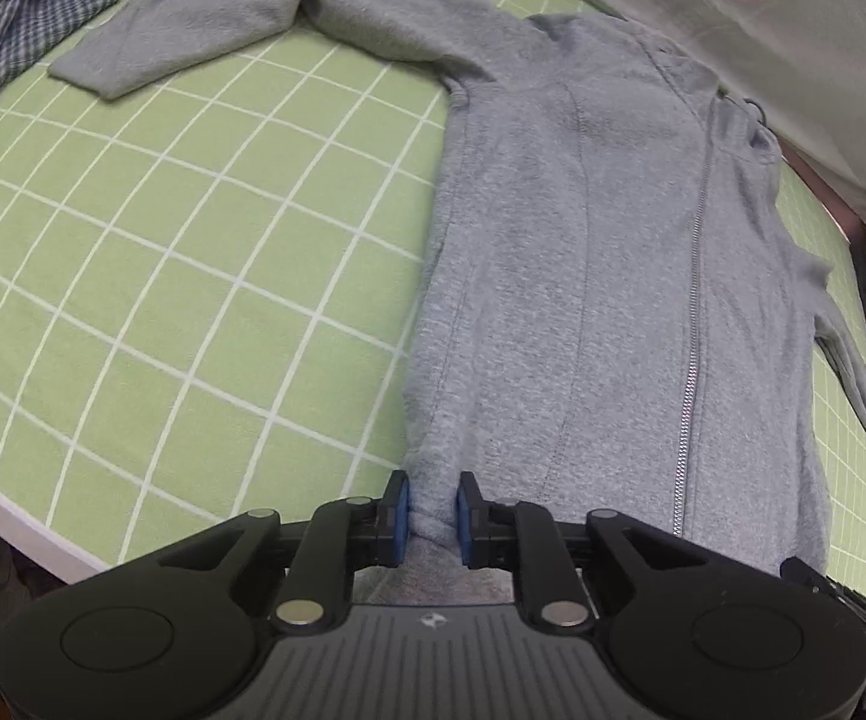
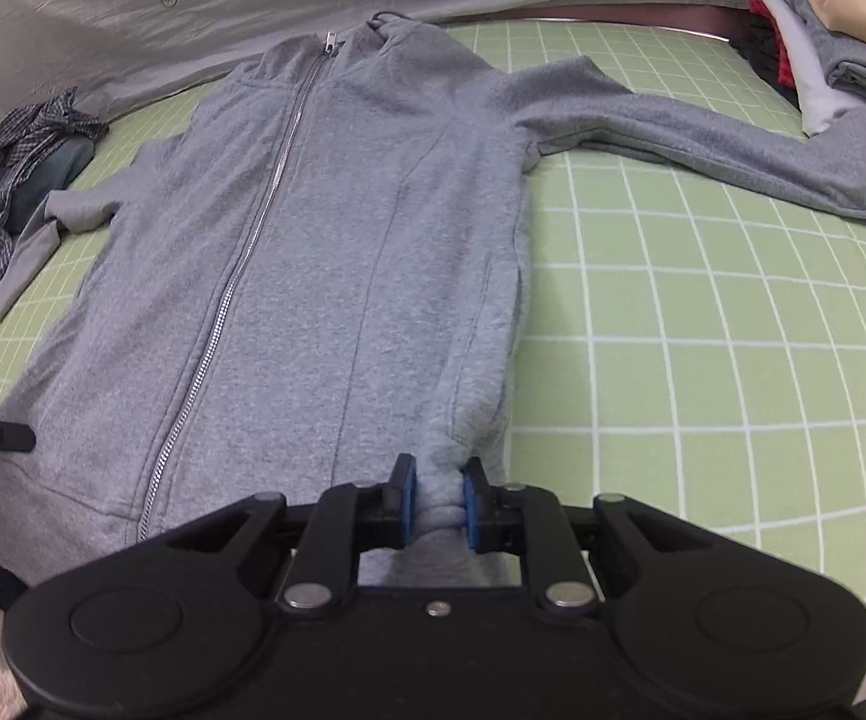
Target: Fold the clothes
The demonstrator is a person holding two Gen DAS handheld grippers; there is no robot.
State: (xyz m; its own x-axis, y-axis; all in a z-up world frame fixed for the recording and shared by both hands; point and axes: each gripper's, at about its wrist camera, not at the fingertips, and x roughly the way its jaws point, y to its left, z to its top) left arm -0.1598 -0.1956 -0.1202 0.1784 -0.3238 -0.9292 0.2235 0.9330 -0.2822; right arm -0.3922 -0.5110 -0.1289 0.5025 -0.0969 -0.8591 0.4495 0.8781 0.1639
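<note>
- The grey zip jacket (image 2: 324,252) is lying flat, front up, on the green checked sheet (image 2: 703,360).
- The left gripper (image 1: 433,507) is pinching the jacket's hem.
- The right gripper (image 2: 439,501) is clamping the hem's opposite corner.

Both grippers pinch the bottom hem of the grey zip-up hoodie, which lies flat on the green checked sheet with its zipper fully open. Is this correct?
Not quite: the silver zipper is closed along the whole front, as the right wrist view shows. The rest holds: the left gripper and right gripper each pinch the hem of the grey zip-up hoodie, flat on the green checked sheet.
</note>
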